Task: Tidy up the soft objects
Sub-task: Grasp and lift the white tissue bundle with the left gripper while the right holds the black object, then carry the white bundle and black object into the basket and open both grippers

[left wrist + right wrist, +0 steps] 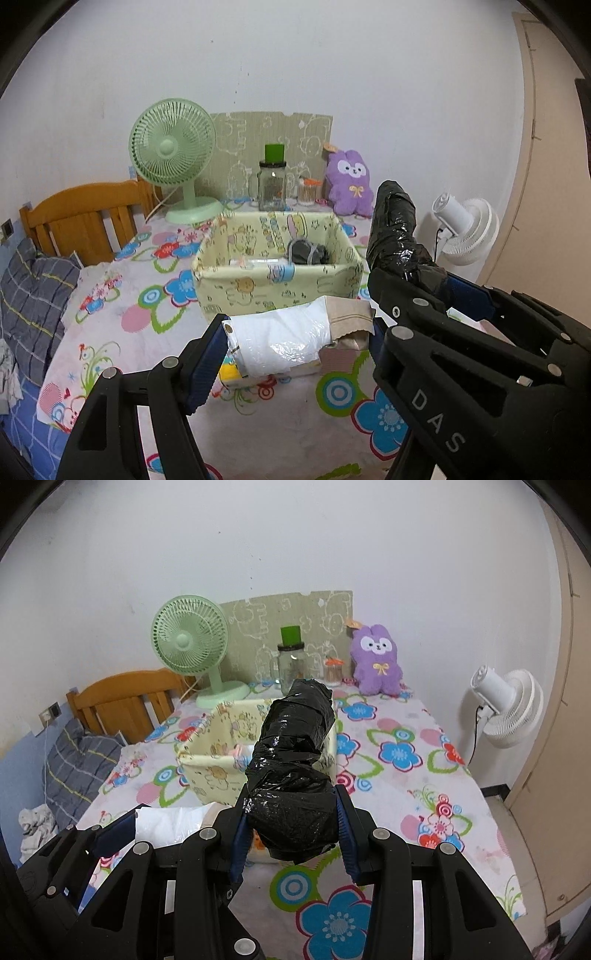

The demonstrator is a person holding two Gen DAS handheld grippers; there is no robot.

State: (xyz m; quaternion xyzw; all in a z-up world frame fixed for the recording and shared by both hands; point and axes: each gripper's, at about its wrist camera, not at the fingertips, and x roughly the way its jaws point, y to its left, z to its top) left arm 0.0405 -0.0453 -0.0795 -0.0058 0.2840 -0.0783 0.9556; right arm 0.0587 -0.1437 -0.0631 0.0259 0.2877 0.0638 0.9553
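I have both claws loaded. My left gripper [299, 343] is pinching a white plastic-wrapped bundle [284, 341] crosswise, 1 pad on each end, with a brown paper flap [351, 317] at the right-hand pad. My right gripper [291, 830] is clamped on the near end of a black plastic roll [291, 753], which sticks out ahead of the fingers and leans away from me. Both loads hang clear of the flowered sheet [399, 790]; the yellow fabric bin [273, 284] sits just ahead of and below the tips, with a grey bundle [308, 252] already inside. I judge both to be light, squashy and slick: film can slide on the pads, and the roll, held by 1 end, may sag. A mid-length hold would be steadier.
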